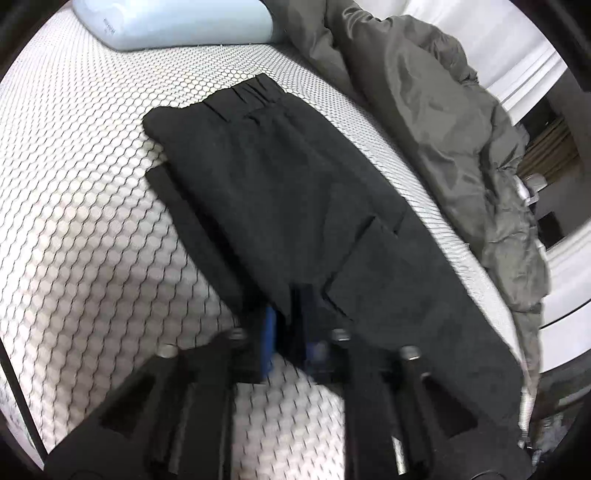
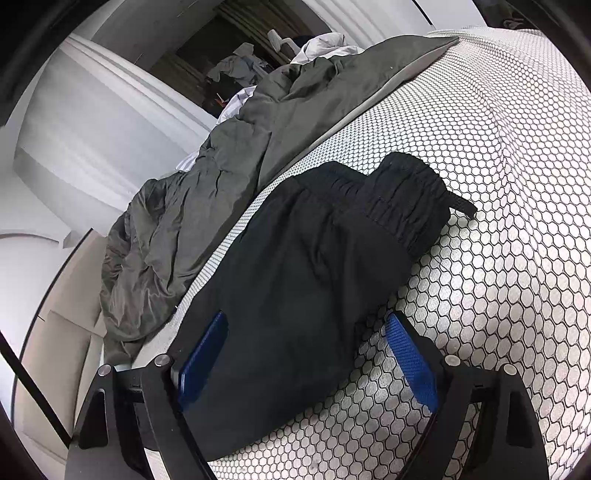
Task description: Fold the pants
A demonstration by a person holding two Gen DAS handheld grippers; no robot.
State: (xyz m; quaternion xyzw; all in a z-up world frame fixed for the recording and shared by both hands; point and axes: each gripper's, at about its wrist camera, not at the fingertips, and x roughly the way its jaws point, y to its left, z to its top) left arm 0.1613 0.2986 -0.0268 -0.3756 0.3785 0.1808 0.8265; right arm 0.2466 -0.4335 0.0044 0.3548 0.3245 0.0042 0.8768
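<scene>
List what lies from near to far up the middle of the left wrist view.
Left claw, closed down on the pants' near edge → black pants on the honeycomb-patterned mattress → elastic waistband at the far end → bare mattress strip → light blue pillow.

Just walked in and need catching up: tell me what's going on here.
A person is folding black pants on a bed with a honeycomb-patterned cover. The left hand-held gripper sits at the pants' near edge, jaws narrow around a fold of cloth. The right hand-held gripper is wide open, straddling the pants. A grey blanket lies bunched alongside.
</scene>
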